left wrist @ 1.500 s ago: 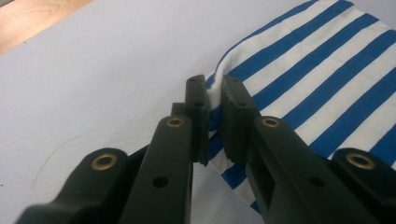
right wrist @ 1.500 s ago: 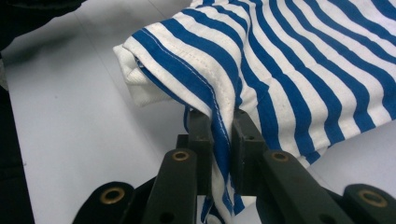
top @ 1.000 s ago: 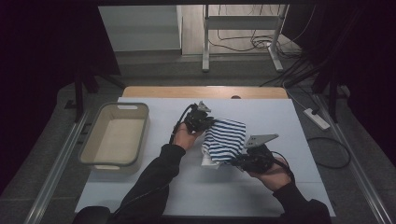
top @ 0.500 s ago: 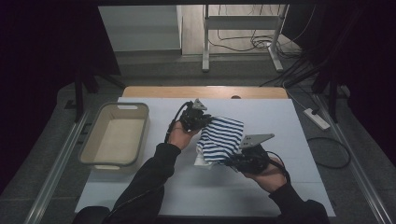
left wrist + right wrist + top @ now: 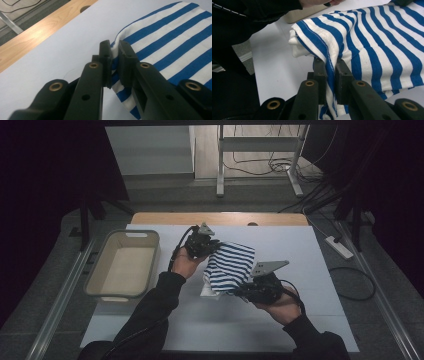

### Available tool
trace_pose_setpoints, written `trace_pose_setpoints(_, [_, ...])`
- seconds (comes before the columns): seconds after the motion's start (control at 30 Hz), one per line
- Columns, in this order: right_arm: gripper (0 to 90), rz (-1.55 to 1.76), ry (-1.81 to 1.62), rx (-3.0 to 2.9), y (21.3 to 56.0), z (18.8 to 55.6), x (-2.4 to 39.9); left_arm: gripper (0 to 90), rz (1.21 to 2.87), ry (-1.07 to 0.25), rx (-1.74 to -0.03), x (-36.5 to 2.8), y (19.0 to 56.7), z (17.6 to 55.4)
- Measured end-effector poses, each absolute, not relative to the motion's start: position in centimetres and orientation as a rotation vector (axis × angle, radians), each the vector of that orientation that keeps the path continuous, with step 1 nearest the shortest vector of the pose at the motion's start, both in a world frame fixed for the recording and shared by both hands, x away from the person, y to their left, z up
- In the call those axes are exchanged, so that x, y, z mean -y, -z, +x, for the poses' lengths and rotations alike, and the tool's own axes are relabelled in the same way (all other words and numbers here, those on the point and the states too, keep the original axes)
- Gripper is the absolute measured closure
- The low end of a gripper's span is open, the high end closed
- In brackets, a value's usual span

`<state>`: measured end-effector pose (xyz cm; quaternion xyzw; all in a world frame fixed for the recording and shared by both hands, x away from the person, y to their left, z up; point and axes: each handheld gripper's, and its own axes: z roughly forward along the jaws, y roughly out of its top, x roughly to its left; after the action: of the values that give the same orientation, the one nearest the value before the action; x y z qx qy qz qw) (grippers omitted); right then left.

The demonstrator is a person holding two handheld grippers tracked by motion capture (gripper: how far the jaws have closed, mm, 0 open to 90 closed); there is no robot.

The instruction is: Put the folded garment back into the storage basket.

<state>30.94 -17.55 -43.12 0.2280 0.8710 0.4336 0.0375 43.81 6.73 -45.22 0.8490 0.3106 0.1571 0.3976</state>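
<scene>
A blue-and-white striped cloth (image 5: 229,265) hangs lifted over the middle of the white table, stretched between both grippers. My left gripper (image 5: 212,246) is shut on the cloth's far upper corner; in the left gripper view its jaws pinch the white edge of the cloth (image 5: 160,42). My right gripper (image 5: 241,292) is shut on the near lower edge, and in the right gripper view the striped cloth (image 5: 372,42) drapes over and between its jaws. A folded white bunch of the cloth (image 5: 298,48) sags toward the table.
A beige plastic bin (image 5: 124,265) stands at the table's left side. The white table cover (image 5: 300,250) ends at a wooden strip (image 5: 215,218) along the far edge. A power strip (image 5: 339,247) and cables lie on the floor at the right.
Both hands have shifted slightly left with the cloth, which now hangs a little more bunched between the grippers. Both grips stay closed.
</scene>
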Motion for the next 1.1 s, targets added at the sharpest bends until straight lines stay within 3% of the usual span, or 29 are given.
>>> trace_pose_setpoints(1.1, [82.0,0.62,-1.452,-2.719,42.2,32.1,11.5,82.4,2.139,-0.454,-0.879,-13.0,43.2,43.1])
